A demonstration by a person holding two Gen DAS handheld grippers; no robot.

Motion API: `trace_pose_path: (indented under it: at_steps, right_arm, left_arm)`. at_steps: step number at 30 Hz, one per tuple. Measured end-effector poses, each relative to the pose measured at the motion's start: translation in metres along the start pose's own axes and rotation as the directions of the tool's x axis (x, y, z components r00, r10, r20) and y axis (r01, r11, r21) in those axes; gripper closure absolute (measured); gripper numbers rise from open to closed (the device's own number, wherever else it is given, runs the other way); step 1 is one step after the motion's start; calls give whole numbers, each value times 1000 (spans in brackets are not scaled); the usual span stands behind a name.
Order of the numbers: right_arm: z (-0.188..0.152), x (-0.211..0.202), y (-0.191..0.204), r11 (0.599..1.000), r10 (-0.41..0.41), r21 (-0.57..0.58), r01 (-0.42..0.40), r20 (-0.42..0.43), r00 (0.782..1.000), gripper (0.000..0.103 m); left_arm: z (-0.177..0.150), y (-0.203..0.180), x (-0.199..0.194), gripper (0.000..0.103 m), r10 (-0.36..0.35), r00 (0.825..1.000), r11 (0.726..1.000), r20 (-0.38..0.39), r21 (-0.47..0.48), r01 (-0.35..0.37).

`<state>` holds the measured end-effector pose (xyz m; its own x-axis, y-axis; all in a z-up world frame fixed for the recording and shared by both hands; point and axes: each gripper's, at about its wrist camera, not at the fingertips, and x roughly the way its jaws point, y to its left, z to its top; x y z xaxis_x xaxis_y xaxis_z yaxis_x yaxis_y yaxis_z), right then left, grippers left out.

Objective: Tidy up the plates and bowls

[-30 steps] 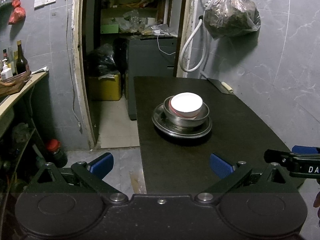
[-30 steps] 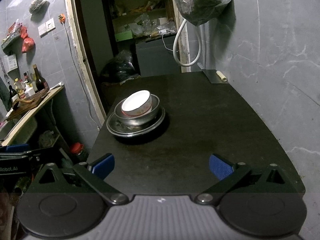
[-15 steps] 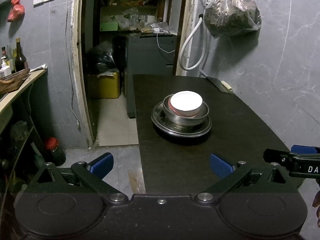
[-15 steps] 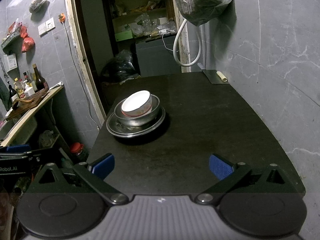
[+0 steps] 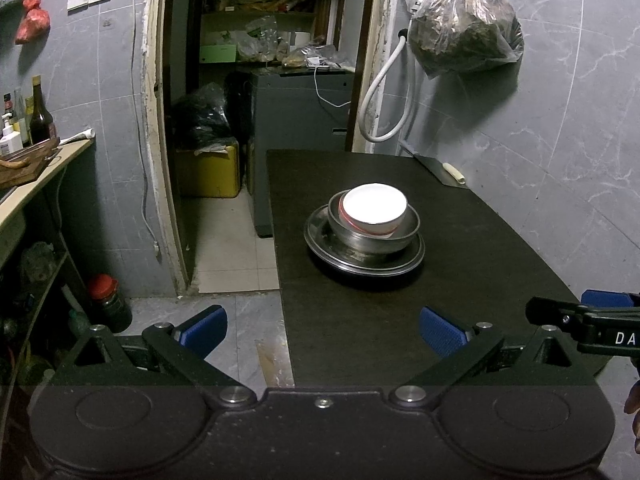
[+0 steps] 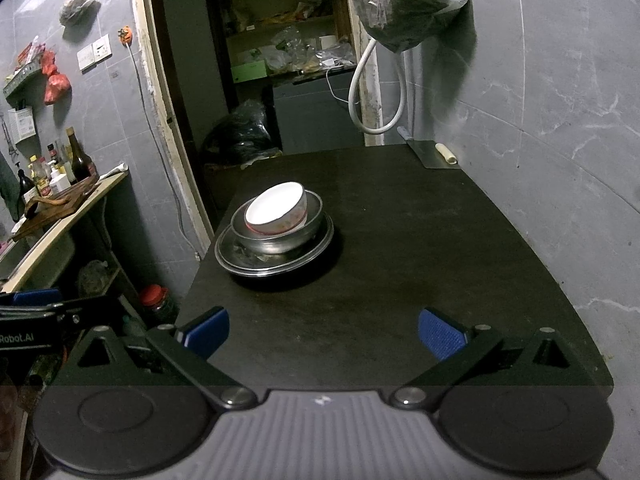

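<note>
**Inspector:** Start with the tools. Condition?

**Assistant:** The left tool has its blue pads wide apart and nothing between them. It hangs off the near left corner of the counter, half over the floor. The right tool is spread just as wide, also empty, and sits over the near edge. Neither touches any dish.

**Inspector:** And the dishes?

**Assistant:** One stack, well apart from both tools, close to the counter's left edge and about midway along it. A white bowl sits tilted inside a metal bowl, which stands on a metal plate. From the right view the white bowl leans towards the left edge, so it is not seated flat.

**Inspector:** Step in hand, by your judgement?

**Assistant:** The nesting looks done, and both tools appear to be standing clear. If anything is left, it is levelling the white bowl.

**Inspector:** How should that be done?

**Assistant:** Come in from above with one tool, pads across the bowl's rim, close gently, and lower it square. I expect the glazed rim to be slippery. Avoid pushing sideways: the stack is near the left edge. The cleaver at the far right corner is out of the way.
</note>
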<state>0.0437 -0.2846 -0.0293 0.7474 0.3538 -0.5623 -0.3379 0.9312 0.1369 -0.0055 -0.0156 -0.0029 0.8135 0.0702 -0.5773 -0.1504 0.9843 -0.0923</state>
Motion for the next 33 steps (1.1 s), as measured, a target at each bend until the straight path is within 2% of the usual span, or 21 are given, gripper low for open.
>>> trace_pose_path:
  at_steps: [33]
  right_arm:
    - [2, 2, 3, 1000, -6, -15, 6, -8, 1000, 0]
  left_arm:
    - [-1, 5, 1, 1, -18, 1000, 1000, -1, -4, 18]
